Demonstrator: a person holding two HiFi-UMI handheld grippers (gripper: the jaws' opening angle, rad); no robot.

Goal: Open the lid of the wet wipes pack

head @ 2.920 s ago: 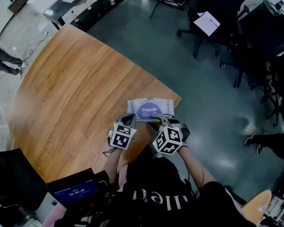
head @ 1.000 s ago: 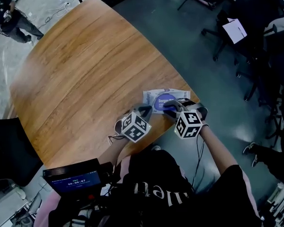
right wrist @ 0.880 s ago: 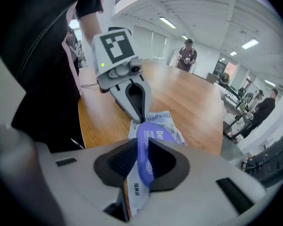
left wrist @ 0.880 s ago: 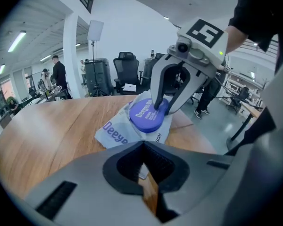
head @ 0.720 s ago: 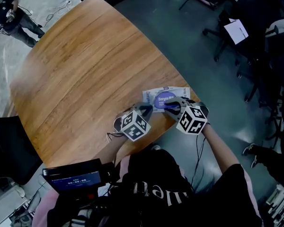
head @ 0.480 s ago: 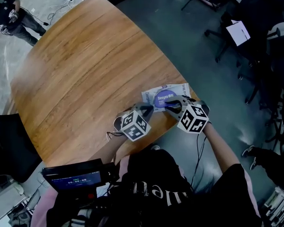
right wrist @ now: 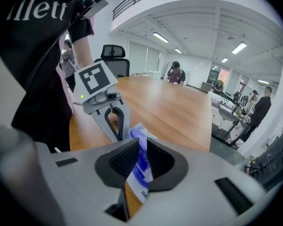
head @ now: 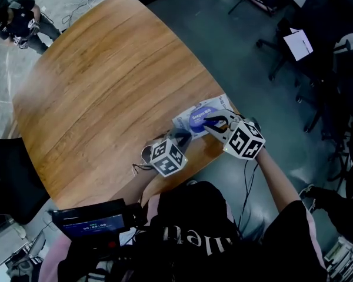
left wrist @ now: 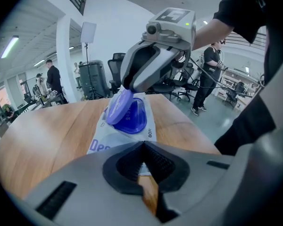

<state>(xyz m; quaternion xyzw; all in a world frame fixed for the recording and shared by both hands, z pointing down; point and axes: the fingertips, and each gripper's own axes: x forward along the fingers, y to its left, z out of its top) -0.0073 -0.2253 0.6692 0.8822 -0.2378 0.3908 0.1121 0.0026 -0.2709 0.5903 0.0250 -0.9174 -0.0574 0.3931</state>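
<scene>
Raised off its base since a second ago: purple lid [left wrist: 119, 106], pinched between right gripper [right wrist: 140, 158] jaws, just now closing. Clamped shut on wet wipes pack [left wrist: 100, 144] near end, at table [head: 106, 81] 4 o'clock edge: left gripper [left wrist: 142, 147]. Mid-opening, seemingly; next, swing lid fully back, holding pack down.

White wet wipes pack [head: 181, 123] has purple lid [left wrist: 118, 106]; table [head: 106, 87] brown wood-grain.
</scene>
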